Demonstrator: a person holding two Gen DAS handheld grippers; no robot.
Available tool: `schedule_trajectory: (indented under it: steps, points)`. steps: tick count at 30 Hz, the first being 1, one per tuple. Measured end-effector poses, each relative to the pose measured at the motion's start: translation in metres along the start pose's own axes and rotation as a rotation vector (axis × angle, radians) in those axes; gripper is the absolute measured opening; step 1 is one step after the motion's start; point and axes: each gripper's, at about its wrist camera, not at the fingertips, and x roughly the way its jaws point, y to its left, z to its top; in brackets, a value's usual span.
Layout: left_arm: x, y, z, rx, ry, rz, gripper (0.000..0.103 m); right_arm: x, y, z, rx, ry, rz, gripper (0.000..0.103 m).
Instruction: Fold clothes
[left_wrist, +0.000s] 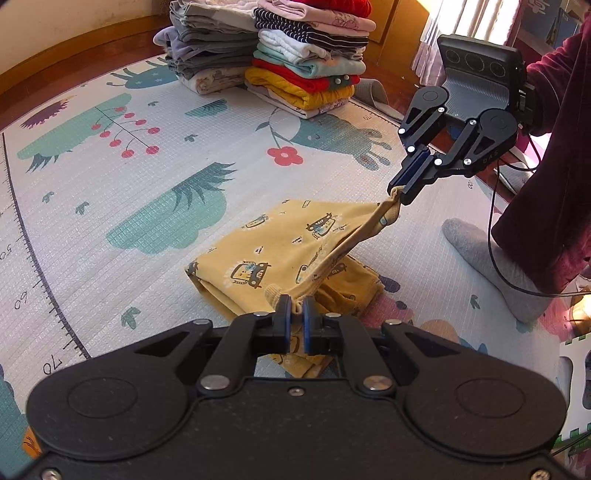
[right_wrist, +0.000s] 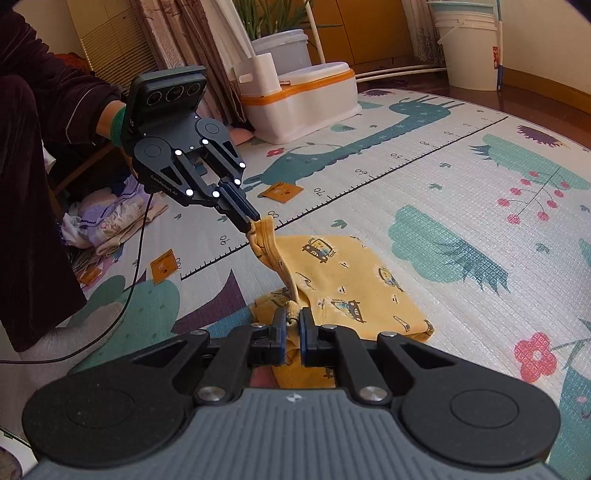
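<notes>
Two grippers held one small yellow garment (left_wrist: 280, 243) that lay on the play mat (left_wrist: 147, 184), well in front of the stack of folded clothes (left_wrist: 273, 55). It looked to be light, soft knit cotton with a car print, limp enough to sag between the two holds, so it would probably drape and crease wherever it was laid rather than keep a shape. The ribbed cuffs seemed the sensible places to take it, being thicker and less likely to slip. The left gripper (left_wrist: 295, 314) was clamped nearly together on one ribbed cuff at the garment's near edge. The right gripper (left_wrist: 400, 194) was pinched tight on the other cuff, lifted off the mat at the garment's far corner, pulling that part taut while the rest stayed flat.
</notes>
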Motion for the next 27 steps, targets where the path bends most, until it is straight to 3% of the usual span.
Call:
schedule_trajectory:
  steps: [10,13,15,16,18,20,23,27]
  points:
    - [0.026,-0.026,-0.025,0.096,0.077,-0.021,0.003,0.029,0.025,-0.026,-0.131,0.118,0.041,0.009]
    - [0.037,-0.043,-0.031,0.217,0.116,-0.009,0.003,0.043,0.033,-0.038,-0.206,0.189,0.03,0.013]
    - [0.042,-0.05,-0.035,0.275,0.175,-0.066,0.014,0.048,0.039,-0.046,-0.254,0.261,0.042,0.024]
    - [0.039,-0.049,-0.034,0.279,0.178,-0.096,0.017,0.051,0.042,-0.05,-0.278,0.297,0.048,0.024]
    - [0.032,-0.042,-0.028,0.258,0.155,-0.111,0.021,0.045,0.04,-0.043,-0.246,0.289,0.069,0.024]
    - [0.029,-0.027,-0.016,0.204,0.118,-0.069,0.021,0.037,0.033,-0.032,-0.202,0.236,0.045,0.024]
    - [0.032,0.0,0.003,0.147,0.057,-0.003,0.021,0.044,0.015,-0.012,-0.178,0.172,-0.058,0.024]
    - [0.057,0.019,0.024,0.179,0.032,0.046,0.021,0.07,-0.006,0.008,-0.203,0.127,-0.18,0.024]
